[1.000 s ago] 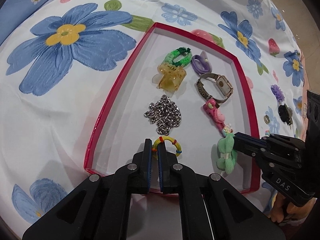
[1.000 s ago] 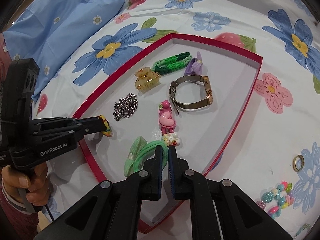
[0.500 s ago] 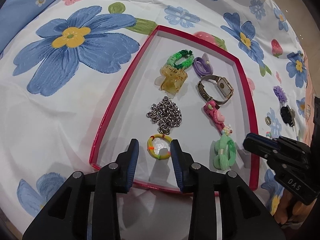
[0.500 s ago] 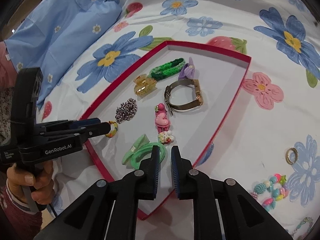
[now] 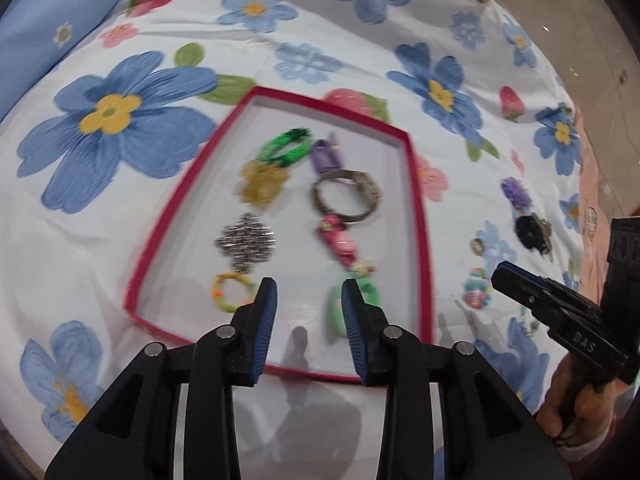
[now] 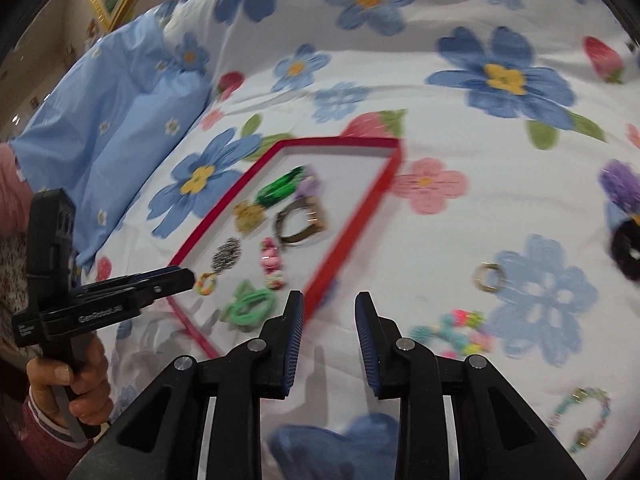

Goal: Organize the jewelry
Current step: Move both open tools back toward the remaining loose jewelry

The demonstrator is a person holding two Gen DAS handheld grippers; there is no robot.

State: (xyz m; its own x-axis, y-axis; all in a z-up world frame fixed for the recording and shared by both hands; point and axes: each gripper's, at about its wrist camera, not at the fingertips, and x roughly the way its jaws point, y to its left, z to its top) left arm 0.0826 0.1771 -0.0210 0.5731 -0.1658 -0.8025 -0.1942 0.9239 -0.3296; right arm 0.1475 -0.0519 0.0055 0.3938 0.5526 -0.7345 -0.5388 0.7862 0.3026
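Note:
A red-rimmed tray (image 5: 416, 200) (image 6: 352, 224) lies on the flowered bedspread with several pieces of jewelry in it. A yellow beaded ring (image 5: 232, 290) (image 6: 206, 282) lies at its near left, a green hair tie (image 5: 348, 308) (image 6: 250, 306) at its near right. My left gripper (image 5: 308, 292) hangs above the tray's near end, its jaws opening with nothing between them. My right gripper (image 6: 328, 308) is over the bedspread just right of the tray, jaws opening and empty. A gold ring (image 6: 489, 277) (image 5: 478, 245) and a pastel bead bracelet (image 6: 452, 330) (image 5: 476, 286) lie loose on the cloth.
In the tray also lie a silver chain (image 5: 246, 242), a watch (image 5: 346, 196), a pink charm (image 5: 338, 240), a yellow claw clip (image 5: 262, 182) and a green braided band (image 5: 286, 146). A purple and black scrunchie (image 6: 624, 220) and a beaded string (image 6: 580, 416) lie right. Blue pillow (image 6: 108, 120) at left.
Both grippers let go of their pieces: the yellow ring and the green hair tie now lie in the tray. Both jaws opened and both grippers rose; the right one moved right, off the tray.

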